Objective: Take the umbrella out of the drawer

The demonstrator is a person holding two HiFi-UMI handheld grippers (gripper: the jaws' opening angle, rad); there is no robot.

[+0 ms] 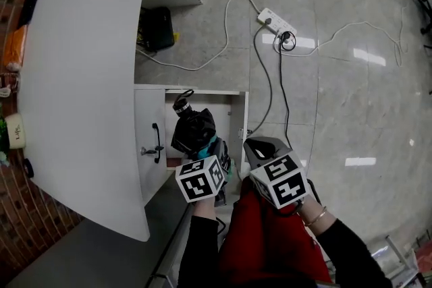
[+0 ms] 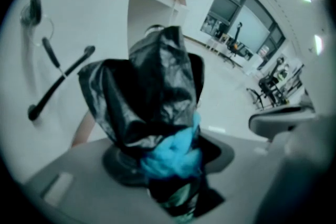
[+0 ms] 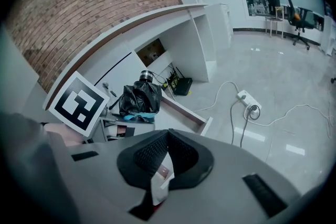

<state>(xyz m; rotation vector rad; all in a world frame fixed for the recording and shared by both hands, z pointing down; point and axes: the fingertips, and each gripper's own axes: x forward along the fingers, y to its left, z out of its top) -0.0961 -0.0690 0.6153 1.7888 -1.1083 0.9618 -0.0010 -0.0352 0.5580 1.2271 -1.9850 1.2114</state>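
Note:
A folded black umbrella (image 1: pixel 194 130) with a blue strap hangs just above the open white drawer (image 1: pixel 237 119), its handle end pointing away from me. My left gripper (image 1: pixel 216 153) is shut on its lower end. In the left gripper view the umbrella (image 2: pixel 152 86) fills the middle and hides the left gripper's (image 2: pixel 169 168) pads. My right gripper (image 1: pixel 260 146) hovers to the right of the drawer, apart from the umbrella, and its jaws meet at the tips with nothing gripped. From the right gripper (image 3: pixel 168 138) view the umbrella (image 3: pixel 139 98) shows above the drawer (image 3: pixel 185 108).
A curved white counter (image 1: pixel 88 77) overhangs on the left. A white panel with a black handle (image 1: pixel 157 143) stands next to the drawer. A power strip (image 1: pixel 277 22) and cables lie on the grey tile floor, and a black box (image 1: pixel 156 27) sits under the counter.

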